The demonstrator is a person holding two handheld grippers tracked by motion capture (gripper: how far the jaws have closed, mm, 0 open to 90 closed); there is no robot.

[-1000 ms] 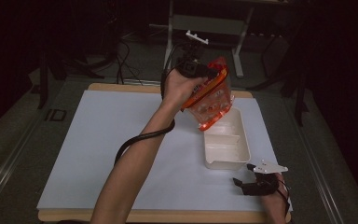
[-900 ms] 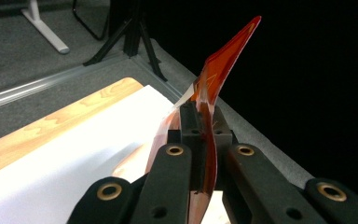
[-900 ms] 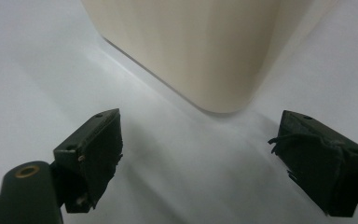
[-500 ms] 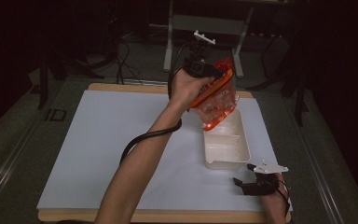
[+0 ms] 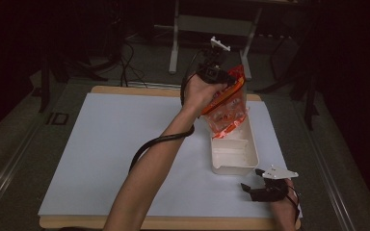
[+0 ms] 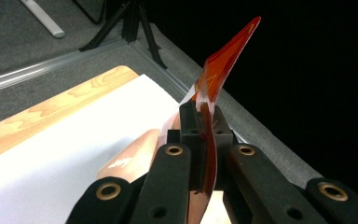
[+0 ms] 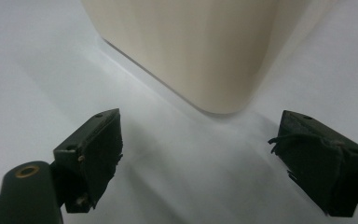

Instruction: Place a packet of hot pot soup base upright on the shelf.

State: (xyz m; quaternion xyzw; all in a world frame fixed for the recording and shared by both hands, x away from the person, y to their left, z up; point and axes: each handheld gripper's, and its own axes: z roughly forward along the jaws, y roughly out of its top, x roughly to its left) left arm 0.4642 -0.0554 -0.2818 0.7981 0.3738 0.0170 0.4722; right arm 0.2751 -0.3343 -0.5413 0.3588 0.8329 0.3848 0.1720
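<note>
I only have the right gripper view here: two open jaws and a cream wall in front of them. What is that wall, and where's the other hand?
Observer: That wall is the near end of a cream tray on the white sheet; your right gripper sits just short of it.
Operator: And the left one?
Observer: The left gripper is raised over the tray's far end, shut on an orange pouch.
Operator: How does it grip the pouch?
Observer: By the top edge, pinched between both jaws; the pouch hangs down towards the tray.
</note>
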